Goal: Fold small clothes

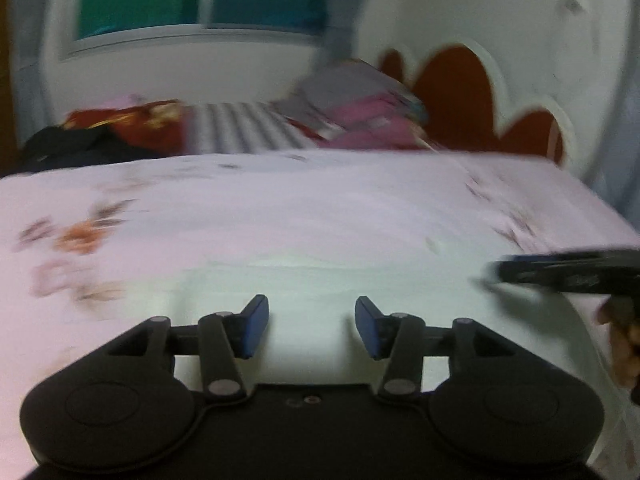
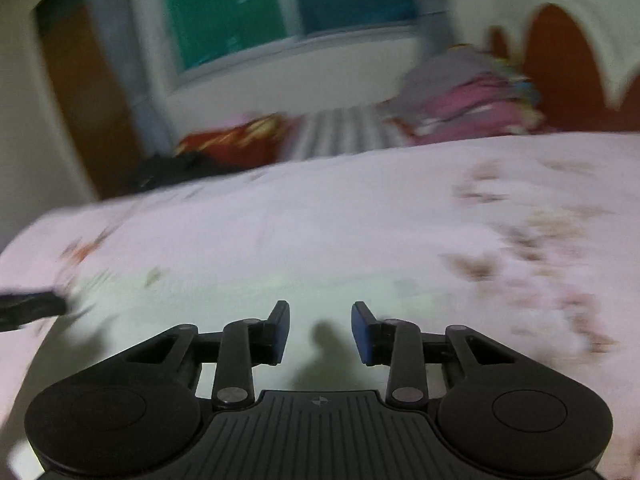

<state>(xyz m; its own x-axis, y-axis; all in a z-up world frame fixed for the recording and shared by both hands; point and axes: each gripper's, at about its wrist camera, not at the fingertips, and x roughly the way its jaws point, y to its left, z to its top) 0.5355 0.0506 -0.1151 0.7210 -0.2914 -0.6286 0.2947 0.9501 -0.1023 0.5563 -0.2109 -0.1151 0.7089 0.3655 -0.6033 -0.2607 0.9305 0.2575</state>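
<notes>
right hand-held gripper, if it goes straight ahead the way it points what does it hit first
Most likely the floral bedsheet: the right hand-held gripper hangs open and empty just above it, with nothing between its fingers. The pile of clothes lies far beyond. Blur leaves depth uncertain.

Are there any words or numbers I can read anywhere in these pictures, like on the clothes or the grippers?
None can be read.
The pile of clothes is too blurred to show any print.
The red and gold cloth has gold marks, too blurred to tell if they are letters.
The right gripper has only a small round mark on its base, not a word.
The left gripper shows no writing.
</notes>
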